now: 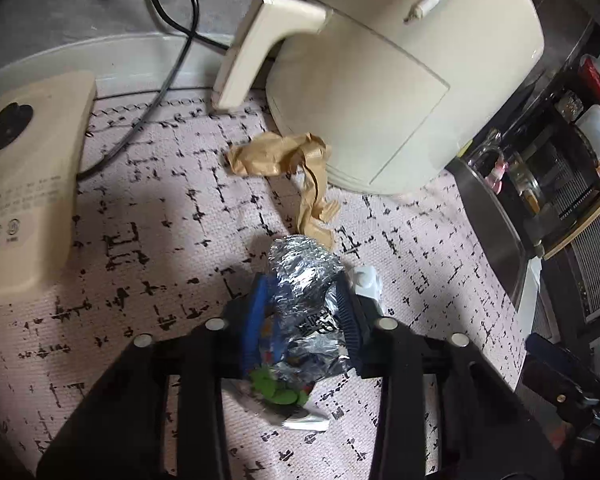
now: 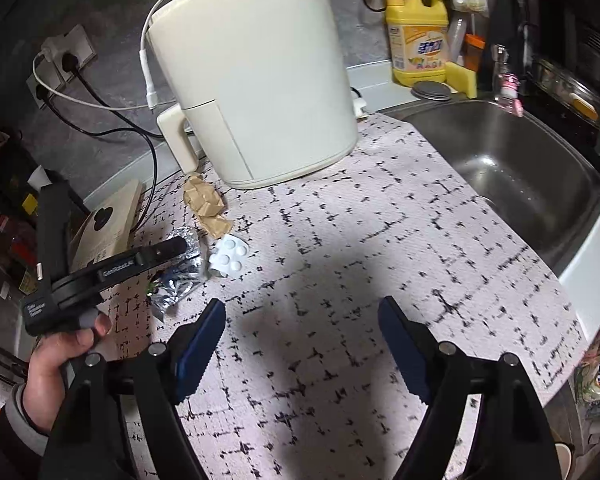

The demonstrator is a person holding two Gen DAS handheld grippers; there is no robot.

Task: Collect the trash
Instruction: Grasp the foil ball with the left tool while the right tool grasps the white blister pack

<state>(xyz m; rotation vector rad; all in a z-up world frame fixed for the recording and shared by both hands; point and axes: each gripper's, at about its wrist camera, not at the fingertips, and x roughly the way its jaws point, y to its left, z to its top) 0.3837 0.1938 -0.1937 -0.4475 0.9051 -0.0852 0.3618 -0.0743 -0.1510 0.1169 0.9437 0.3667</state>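
- Left wrist view: my left gripper (image 1: 302,316) is clamped on a crumpled foil wrapper (image 1: 304,280), its blue pads (image 1: 256,320) pressing both sides of the silver bundle just above the patterned mat (image 1: 140,240).
- A green and blue printed part of the wrapper hangs below the pads, near the mat.
- Just past the wrapper lies a crumpled brown paper strip (image 1: 284,156), its far end touching the base of the cream air fryer (image 1: 400,80).
- A white blister pack (image 1: 366,280) sits right beside the left gripper's right finger.
- A cream appliance with a black knob (image 1: 32,168) stands at the left edge of the mat.
- Right wrist view: my right gripper (image 2: 304,344) hangs released over bare mat, nothing between its blue pads (image 2: 202,344).
- I see a hand (image 2: 60,356) holding the left gripper at the left edge.
- A steel sink (image 2: 512,168) lies to the right, with a yellow detergent bottle (image 2: 418,36) behind it.
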